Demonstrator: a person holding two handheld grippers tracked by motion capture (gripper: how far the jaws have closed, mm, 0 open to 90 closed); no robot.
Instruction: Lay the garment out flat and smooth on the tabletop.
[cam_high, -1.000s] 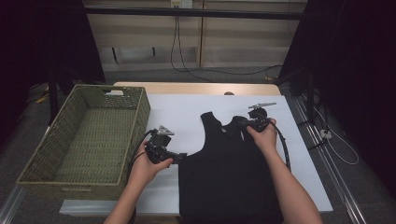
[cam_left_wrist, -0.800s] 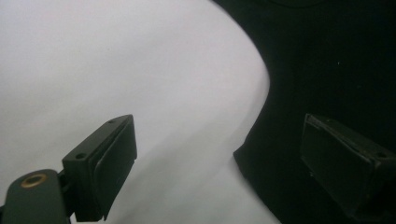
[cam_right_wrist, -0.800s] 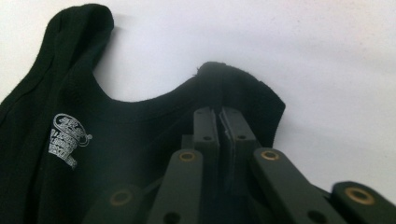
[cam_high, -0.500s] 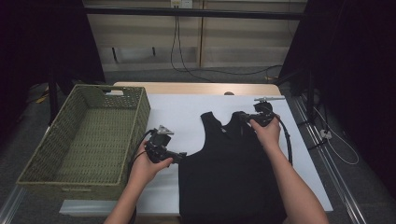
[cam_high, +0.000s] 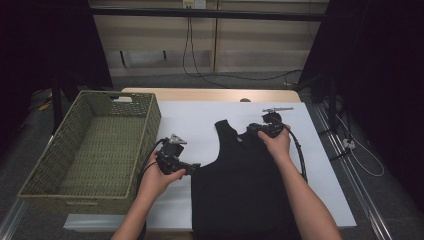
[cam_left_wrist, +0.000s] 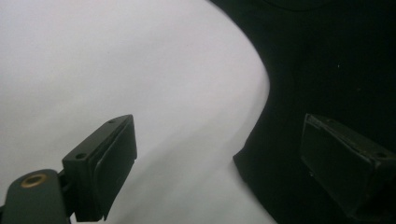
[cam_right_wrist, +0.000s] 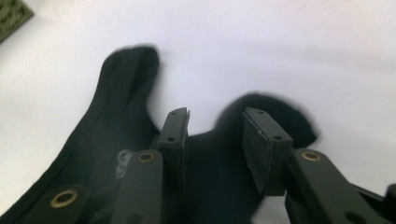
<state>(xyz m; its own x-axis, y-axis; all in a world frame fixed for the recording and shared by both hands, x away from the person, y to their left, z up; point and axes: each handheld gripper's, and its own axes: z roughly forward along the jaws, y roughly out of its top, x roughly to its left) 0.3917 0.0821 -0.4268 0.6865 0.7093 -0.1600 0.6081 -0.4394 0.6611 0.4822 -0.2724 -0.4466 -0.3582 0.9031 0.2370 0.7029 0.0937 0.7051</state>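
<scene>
A black tank top (cam_high: 240, 185) lies flat on the white table (cam_high: 200, 120), straps pointing away from the person, hem near the table's front edge. The right gripper (cam_high: 252, 129) sits at the right strap up top; in the right gripper view its fingers (cam_right_wrist: 261, 140) have just been opening and now stand apart over the strap, cloth beneath them, nothing pinched. The left gripper (cam_high: 194, 166) is down at the garment's left edge below the armhole (low and close to the table), and the left gripper view shows its fingers (cam_left_wrist: 109, 158) spread wide, one over bare table, one over black fabric. A woven basket (cam_high: 145, 130) waits to the left, just beside the left hand (cam_high: 155, 177).
</scene>
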